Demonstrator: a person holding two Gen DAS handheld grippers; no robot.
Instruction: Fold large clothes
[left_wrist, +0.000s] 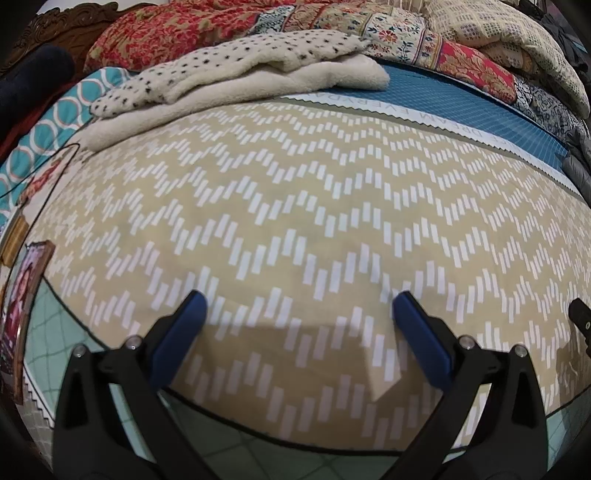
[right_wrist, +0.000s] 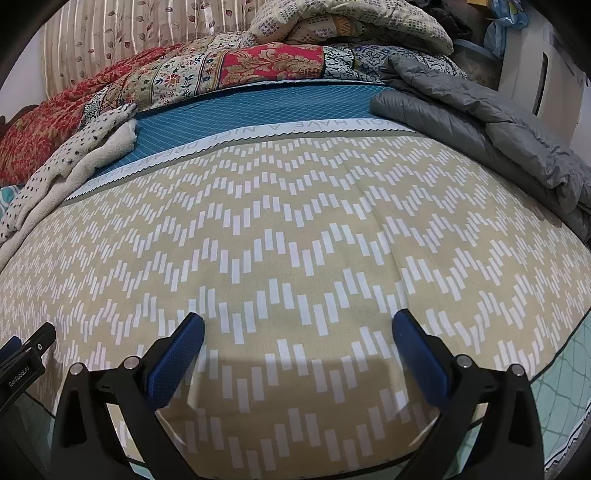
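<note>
Beige chevron cloth (left_wrist: 295, 221) spread flat on bed (left_wrist: 461, 110), near hem at 6 o'clock, laid out for folding. Left gripper (left_wrist: 299, 306) fingers wide apart, empty; right gripper (right_wrist: 299, 328) likewise, over hem. Fleece (left_wrist: 240, 74) at 11 o'clock, aside.

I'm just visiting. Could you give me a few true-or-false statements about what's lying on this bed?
1. The beige cloth with white zigzag dashes lies spread out flat. True.
2. A grey quilted puffy jacket lies beyond the cloth's far right corner. True.
3. The cream fleece garment with black spots is draped over the grey jacket. False: it lies apart from it, at the far left.
4. The blue bedsheet is plain, without lettering. False: a white strip with printed words runs along it.
</note>
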